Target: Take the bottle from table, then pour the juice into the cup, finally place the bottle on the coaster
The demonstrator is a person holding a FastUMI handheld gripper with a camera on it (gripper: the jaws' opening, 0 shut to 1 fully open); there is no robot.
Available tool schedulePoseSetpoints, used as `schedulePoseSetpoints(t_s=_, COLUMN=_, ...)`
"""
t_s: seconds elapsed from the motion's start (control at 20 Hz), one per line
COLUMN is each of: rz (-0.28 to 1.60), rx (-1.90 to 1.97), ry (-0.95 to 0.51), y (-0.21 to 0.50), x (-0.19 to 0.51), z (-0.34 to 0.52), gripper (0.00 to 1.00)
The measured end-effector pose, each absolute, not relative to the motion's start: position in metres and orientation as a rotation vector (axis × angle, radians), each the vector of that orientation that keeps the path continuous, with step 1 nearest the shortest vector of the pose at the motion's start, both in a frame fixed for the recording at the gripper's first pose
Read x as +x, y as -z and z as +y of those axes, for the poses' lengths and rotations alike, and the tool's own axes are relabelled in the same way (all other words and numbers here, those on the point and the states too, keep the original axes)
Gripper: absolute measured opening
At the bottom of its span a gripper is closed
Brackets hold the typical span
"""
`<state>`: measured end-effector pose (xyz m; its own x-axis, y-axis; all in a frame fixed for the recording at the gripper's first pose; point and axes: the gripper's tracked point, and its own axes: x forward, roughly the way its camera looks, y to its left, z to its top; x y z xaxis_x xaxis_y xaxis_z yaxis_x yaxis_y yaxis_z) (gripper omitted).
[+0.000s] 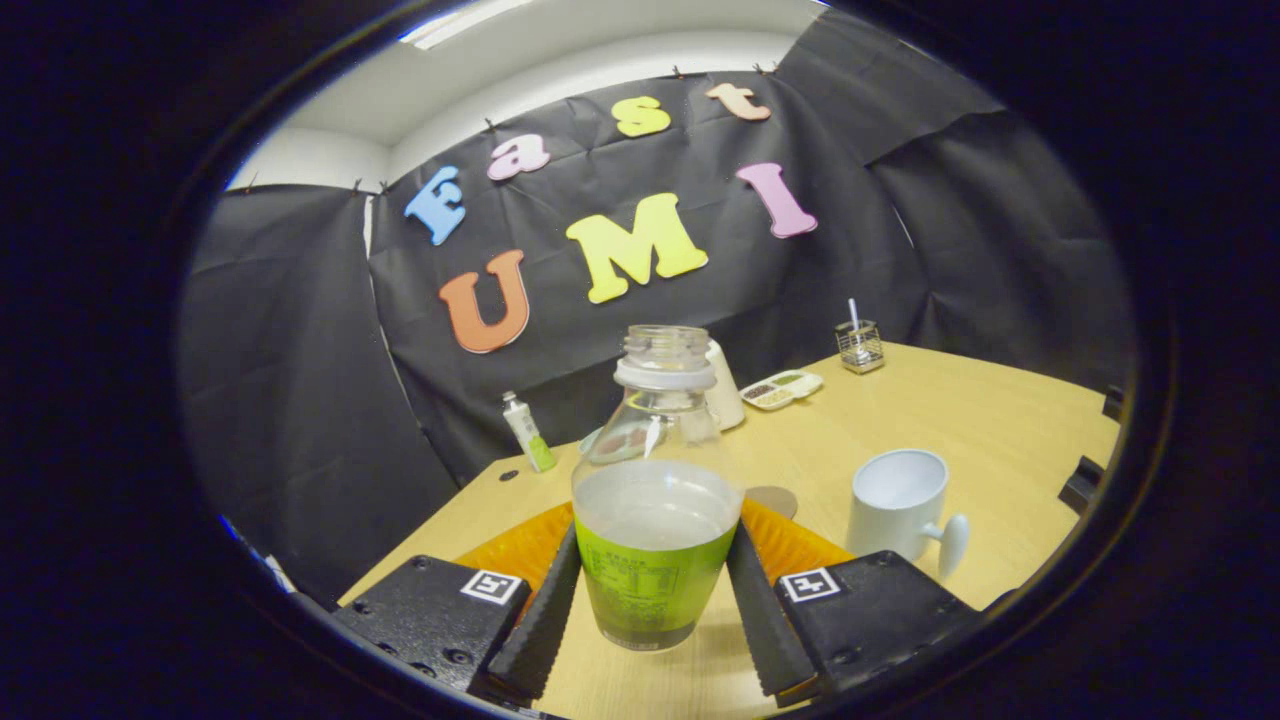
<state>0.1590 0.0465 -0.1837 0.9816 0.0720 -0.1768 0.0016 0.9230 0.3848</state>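
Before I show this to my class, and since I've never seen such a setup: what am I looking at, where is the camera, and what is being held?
The camera is a wide-angle one riding on a hand-held gripper, a two-fingered tool a person carries; there is no robot arm. It looks forward along the two black ribbed fingers, which form the jaws. Both press on the sides of an uncapped bottle with a green label, so the bottle is held, standing upright. Under and behind it lies an orange coaster on a wooden table. Beyond the right finger stands a white cup, open and upright, apart from the bottle. Further back are a small green tube, a white tray with compartments, and a wire holder.
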Motion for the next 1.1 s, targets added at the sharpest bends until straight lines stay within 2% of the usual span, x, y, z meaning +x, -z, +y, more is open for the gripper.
schedulePoseSetpoints(t_s=0.45, rz=0.215, rx=0.763, ry=-0.093, y=0.193, x=0.17, z=0.021, gripper=0.79)
schedulePoseSetpoints(t_s=1.1, rz=0.259, rx=1.294, ry=-0.263, y=0.177, x=0.193, z=0.017, gripper=0.78)
